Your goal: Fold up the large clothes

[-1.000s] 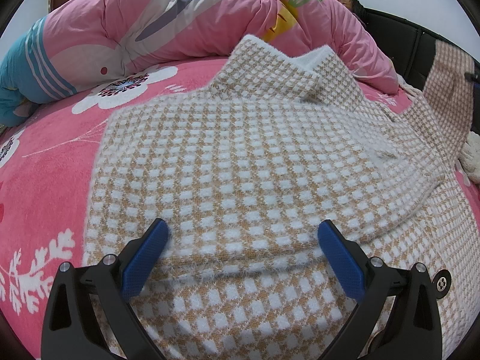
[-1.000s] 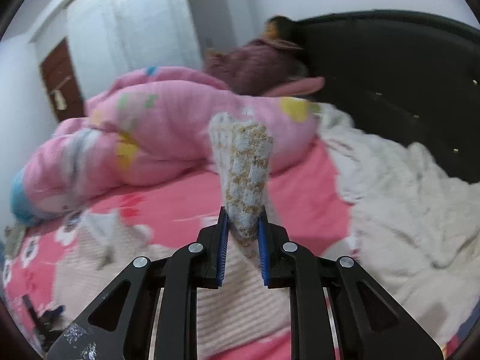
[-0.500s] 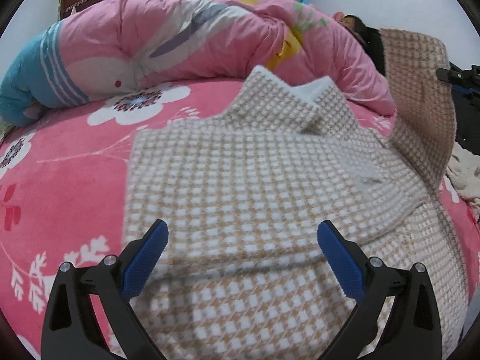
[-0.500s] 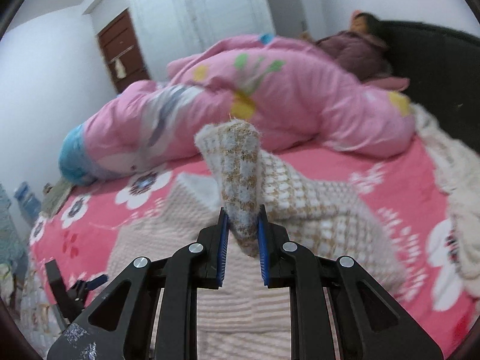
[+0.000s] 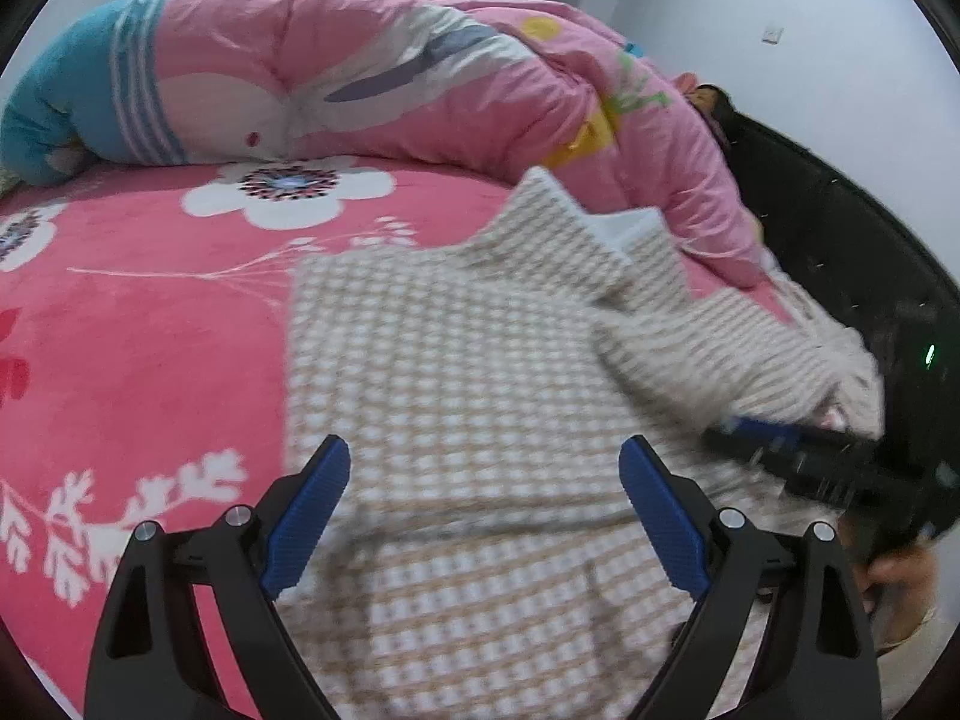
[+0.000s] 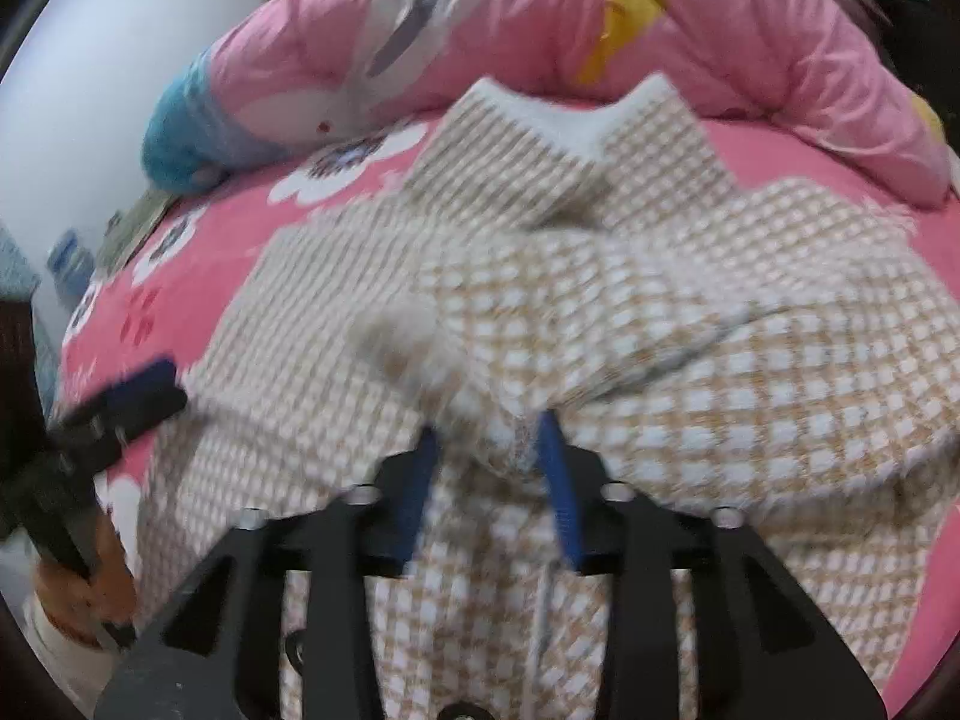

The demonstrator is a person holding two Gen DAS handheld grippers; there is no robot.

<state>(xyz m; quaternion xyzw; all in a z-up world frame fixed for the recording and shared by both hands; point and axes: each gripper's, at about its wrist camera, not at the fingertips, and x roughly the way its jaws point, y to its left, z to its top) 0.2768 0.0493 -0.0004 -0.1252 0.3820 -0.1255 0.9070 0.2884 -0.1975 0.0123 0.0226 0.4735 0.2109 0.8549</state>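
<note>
Jaws of the right gripper point(image 6: 489, 474) have just been opening: half a second ago they pinched the checked sleeve point(image 6: 414, 342) high in the air, and now they stand partly apart with its cuff loose between them, laid across the coat point(image 5: 468, 396). That suggests this sleeve fold is being released. Left gripper point(image 5: 483, 516) hovers over the coat's lower part, its jaws wide and easing inward a little, holding nothing. Around the coat lies the pink flowered bed point(image 5: 150, 324); beyond the coat's collar a rolled pink duvet point(image 5: 360, 66) lies before pale walls, with a dark headboard point(image 5: 840, 228) at its end.
</note>
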